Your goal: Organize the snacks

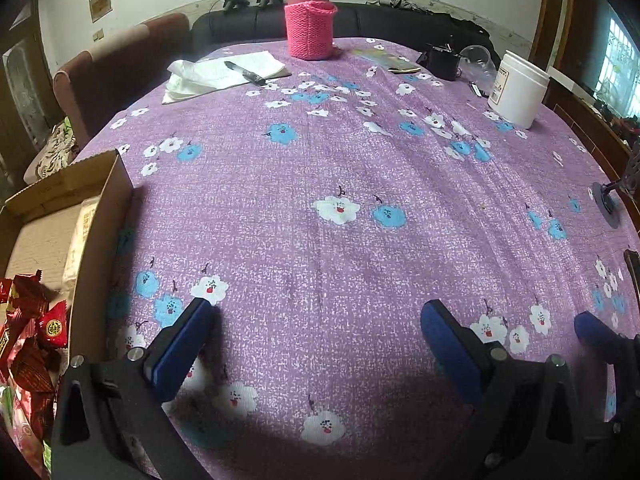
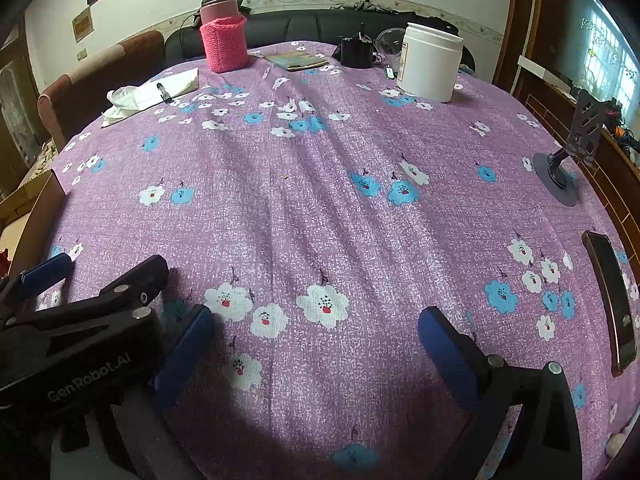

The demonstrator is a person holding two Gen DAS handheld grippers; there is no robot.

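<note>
Red wrapped snacks (image 1: 34, 332) lie in a heap at the lower left of the left wrist view, inside an open cardboard box (image 1: 102, 236) at the table's left edge. My left gripper (image 1: 320, 340) hovers open over the purple flowered tablecloth (image 1: 320, 200), just right of the box, with nothing between its blue pads. My right gripper (image 2: 316, 344) is also open and empty over the cloth. One right pad (image 1: 596, 336) shows at the right edge of the left wrist view. In the right wrist view the left gripper's body (image 2: 80, 340) sits at the lower left, and the box edge (image 2: 36, 216) shows.
At the far side stand a flask in a pink knitted sleeve (image 1: 310, 30), a notebook with a pen and tissue (image 1: 224, 74), a white jar (image 2: 430, 62), a dark small object (image 2: 356, 52) and a clear cup. A phone (image 2: 612, 300) and a phone stand (image 2: 568, 160) sit at the right.
</note>
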